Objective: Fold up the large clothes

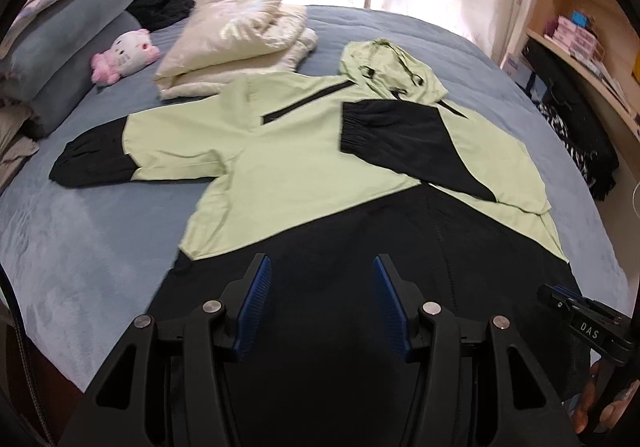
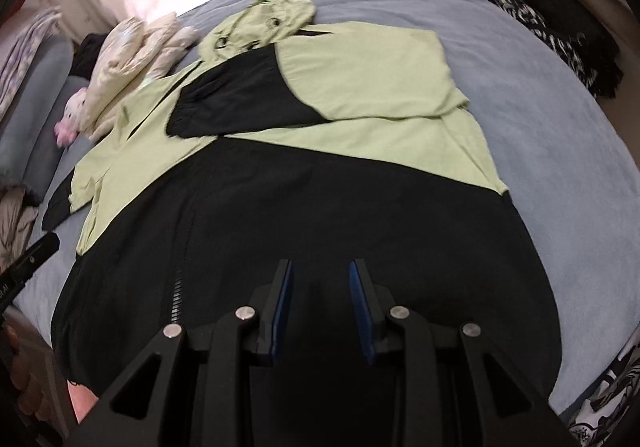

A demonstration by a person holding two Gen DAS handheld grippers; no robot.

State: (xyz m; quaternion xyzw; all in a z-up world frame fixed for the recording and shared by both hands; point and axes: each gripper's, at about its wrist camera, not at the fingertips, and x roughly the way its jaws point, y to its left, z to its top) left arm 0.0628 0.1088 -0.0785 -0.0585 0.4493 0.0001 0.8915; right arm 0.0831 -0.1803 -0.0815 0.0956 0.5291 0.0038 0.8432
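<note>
Black lower fabric of the light green and black hooded jacket (image 1: 304, 151) lies directly under and ahead of the left hand-held gripper (image 1: 322, 267), whose blue-padded fingers stand wide apart and hold nothing. The jacket is spread flat on the blue-grey bed (image 1: 92, 231). Its one sleeve with a black cuff (image 1: 384, 135) is folded across the chest, ahead and a little to the right of this gripper; the other sleeve (image 1: 104, 163) stretches out to the far left. The green hood (image 1: 384, 67) lies at the far end.

The right hand-held gripper (image 2: 320, 267) hovers over the same black hem area, its fingers parted by a narrower gap, also with nothing between them. It shows too at the right edge of the left wrist view.

Beyond the jacket, ahead and left, a folded cream puffy jacket (image 1: 236, 43) rests on the bed, and a white and pink plush toy (image 1: 124, 55) lies just beside it, near the grey-blue pillows (image 1: 80, 35).
</note>
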